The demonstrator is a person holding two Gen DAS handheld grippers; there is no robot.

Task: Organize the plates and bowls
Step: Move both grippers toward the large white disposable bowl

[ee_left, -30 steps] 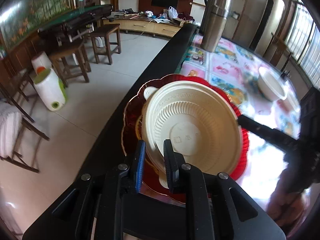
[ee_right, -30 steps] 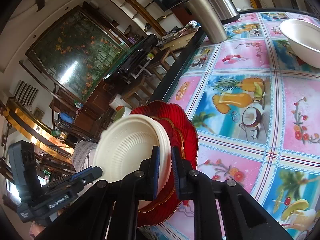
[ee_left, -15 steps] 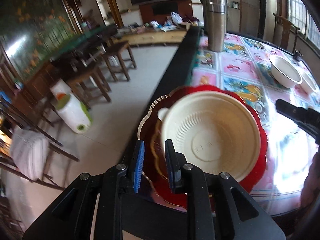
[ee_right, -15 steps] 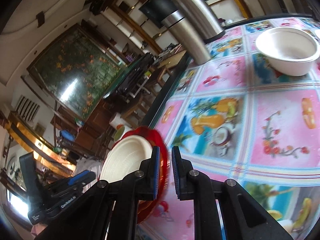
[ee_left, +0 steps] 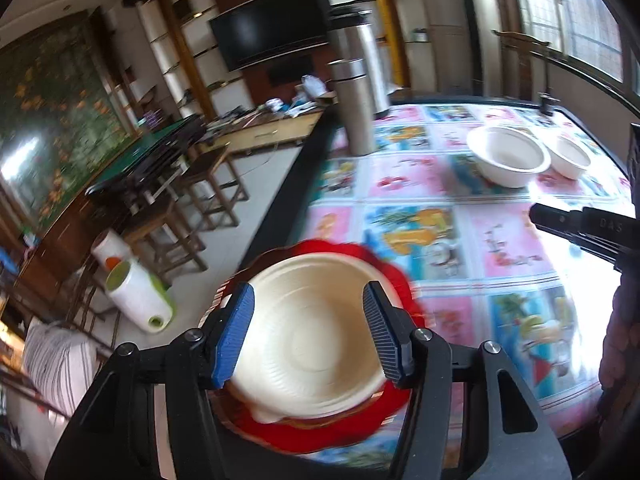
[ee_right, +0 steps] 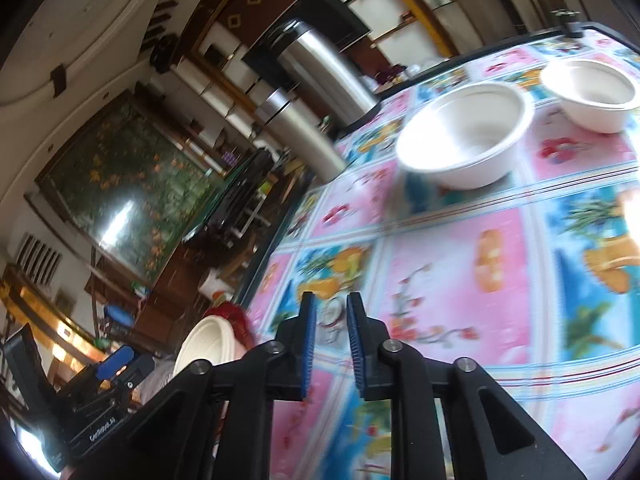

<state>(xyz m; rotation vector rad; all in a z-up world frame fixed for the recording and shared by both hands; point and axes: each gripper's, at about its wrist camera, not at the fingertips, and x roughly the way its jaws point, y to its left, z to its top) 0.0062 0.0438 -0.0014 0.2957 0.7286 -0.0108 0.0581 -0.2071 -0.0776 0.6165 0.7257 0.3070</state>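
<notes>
I was working over the table (ee_left: 508, 240), its fruit-print cloth filling both views. Largest on it was the steel flask (ee_left: 358, 100), standing at twelve o'clock in the left view. Next came the red plate (ee_left: 400, 280) at six o'clock by the table's near edge, carrying the cream plate (ee_left: 308, 332) flat inside it. Two white bowls sat well apart from that stack at two o'clock: the big bowl (ee_left: 508, 156) and, just beside it, the small bowl (ee_left: 570, 156).

What had just changed mattered most. A second before, both tools were pinching the cream plate's rim and it stood tilted against the red one. Now it lay level, and my left gripper (ee_left: 308, 332) had its blue pads spread wide to either side of the plate, apparently clear of it, though blur kept me from being sure. My right gripper (ee_right: 331, 346) had swung away toward the bowls; its pads stood a narrow gap apart with only cloth showing between them, holding nothing. In its view the stack had slid to eight o'clock and the big bowl (ee_right: 464, 136) sat at one o'clock.

I judged the plates stacked and released, with the bowls still unnested. The next move would likely be reaching the right tool to a bowl, with its pads opened wider first.
</notes>
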